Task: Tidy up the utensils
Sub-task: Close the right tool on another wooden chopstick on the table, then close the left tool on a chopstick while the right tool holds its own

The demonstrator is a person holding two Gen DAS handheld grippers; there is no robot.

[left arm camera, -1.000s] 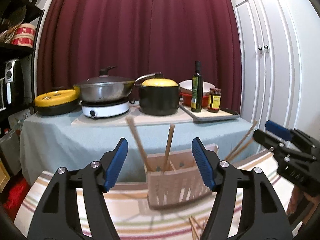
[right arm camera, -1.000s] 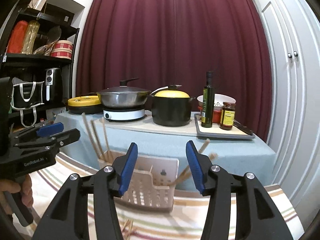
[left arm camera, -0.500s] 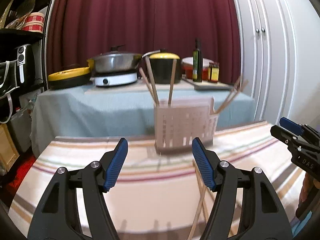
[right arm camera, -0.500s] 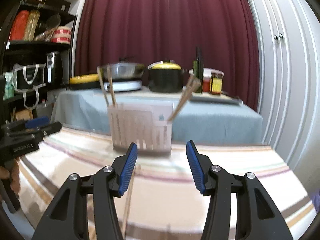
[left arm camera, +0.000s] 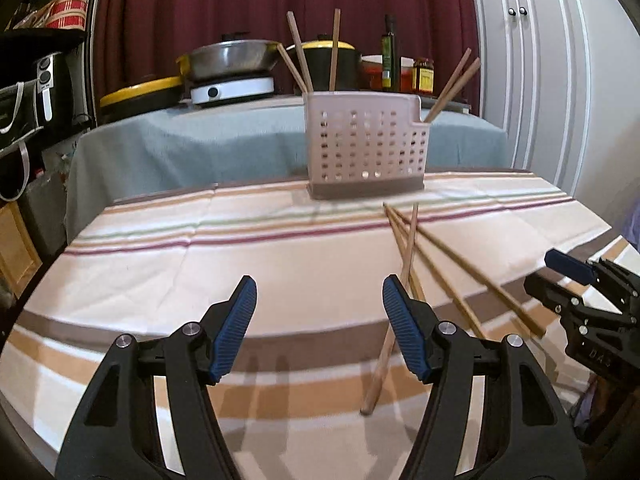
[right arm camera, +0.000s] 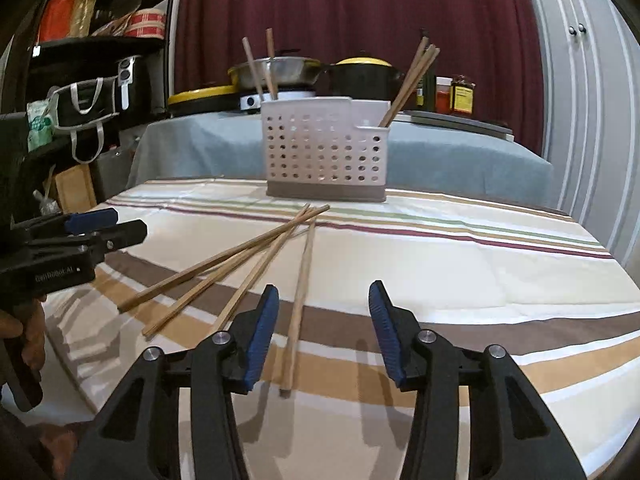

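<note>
Four loose chopsticks (right arm camera: 298, 288) lie on the striped tablecloth (right arm camera: 480, 264) in the lower middle of the right wrist view, with their far tips bunched close together and their near ends spread out like a fan. We think they are light, thin, stiff sticks of wood, and smooth, so they may roll or slip. We judge the best place to pinch one is near its middle, across the stick, and the one lying most apart from the others looks easiest to take. Our left gripper (left arm camera: 316, 324) has its two blue tongs wide apart, with nothing between them. Our right gripper (right arm camera: 322, 332) is wide apart too, and one stick lies on the cloth under the gap, not held. At the top middle of both views stands the white basket with holes (right arm camera: 324, 152), at the far edge of the cloth. It already holds some chopsticks standing up and leaning: a few at its left end (right arm camera: 260, 68) and a few in its lower right corner part (right arm camera: 412, 80). We cannot see down inside it.
</note>
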